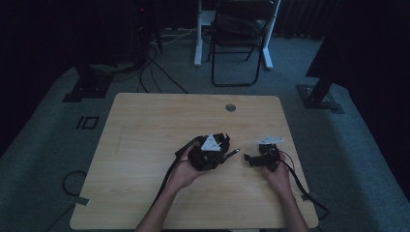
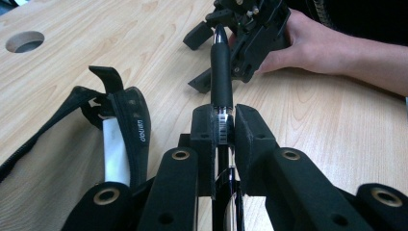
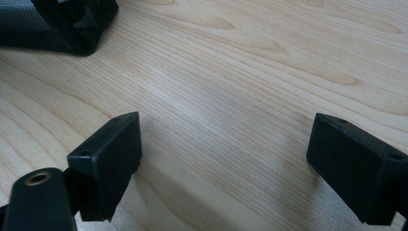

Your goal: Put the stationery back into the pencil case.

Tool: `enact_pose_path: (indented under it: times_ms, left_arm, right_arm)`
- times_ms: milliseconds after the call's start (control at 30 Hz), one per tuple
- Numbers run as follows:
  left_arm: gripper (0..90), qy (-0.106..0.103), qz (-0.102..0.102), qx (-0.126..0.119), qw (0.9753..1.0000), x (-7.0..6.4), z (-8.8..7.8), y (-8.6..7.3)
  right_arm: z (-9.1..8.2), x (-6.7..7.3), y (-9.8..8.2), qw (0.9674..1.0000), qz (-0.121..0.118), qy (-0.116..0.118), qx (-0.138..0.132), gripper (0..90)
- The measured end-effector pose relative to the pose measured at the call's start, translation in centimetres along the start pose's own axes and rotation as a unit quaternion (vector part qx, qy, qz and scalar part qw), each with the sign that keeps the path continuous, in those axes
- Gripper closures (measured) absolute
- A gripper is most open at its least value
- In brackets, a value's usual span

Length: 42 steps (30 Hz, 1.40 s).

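On wooden surface (image 1: 145, 145): black pouch (image 2: 130, 120) beside left tool (image 2: 222, 126), clamped on pen (image 2: 221, 67). Right tool (image 3: 223, 159) gaped wide, low over the wood.

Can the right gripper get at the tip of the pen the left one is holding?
Probably yes. The right gripper is open, and bare table lies between it and the pen clamped in the left gripper.

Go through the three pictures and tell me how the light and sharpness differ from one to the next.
High view: dim and underexposed, the room behind nearly black, the table muted. Left gripper view: bright and even, the pen in the left gripper fairly sharp, the nearest jaw parts soft, the right gripper beyond in shade. Right gripper view: bright, crisp wood grain, soft shadows beside the right gripper's open jaws.
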<state>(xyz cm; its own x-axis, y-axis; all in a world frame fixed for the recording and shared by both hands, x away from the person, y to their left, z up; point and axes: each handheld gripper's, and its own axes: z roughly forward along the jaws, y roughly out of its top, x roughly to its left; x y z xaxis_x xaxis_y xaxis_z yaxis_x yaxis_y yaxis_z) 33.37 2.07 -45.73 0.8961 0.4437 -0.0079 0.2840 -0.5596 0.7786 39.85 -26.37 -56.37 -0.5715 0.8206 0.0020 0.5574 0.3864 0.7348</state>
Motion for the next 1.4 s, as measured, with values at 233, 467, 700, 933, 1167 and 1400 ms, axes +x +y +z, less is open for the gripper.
enact_pose_path:
  times_ms: [233, 467, 700, 933, 1167, 1400]
  left_arm:
    - [79.4, 0.005, -0.002, -0.006, 1.0000, 0.4, -0.7, 0.2]
    - [79.3, 0.011, -0.005, -0.011, 0.9999, 1.0, -1.4, 0.3]
    - [79.3, 0.016, -0.008, -0.014, 0.9997, 1.5, -1.9, 0.4]
    - [79.3, 0.018, -0.008, -0.015, 0.9997, 1.8, -2.1, 0.3]
    - [79.3, 0.023, -0.008, -0.019, 0.9995, 2.1, -2.5, 0.4]
    - [79.3, 0.025, -0.004, -0.021, 0.9994, 2.1, -2.9, 0.5]
  right_arm:
    - [0.0, 0.0, 0.0, 1.0000, 0.000, 0.000, 0.000, 12.1]
    - [0.0, 0.0, 0.0, 1.0000, 0.000, 0.000, 0.000, 12.1]
    - [0.0, 0.0, 0.0, 1.0000, 0.000, 0.000, 0.000, 12.0]
    - [0.0, 0.0, 0.0, 1.0000, 0.000, 0.000, 0.000, 12.1]
    - [0.0, 0.0, 0.0, 1.0000, 0.000, 0.000, 0.000, 12.1]
    - [0.0, 0.0, 0.0, 1.0000, 0.000, 0.000, 0.000, 12.1]
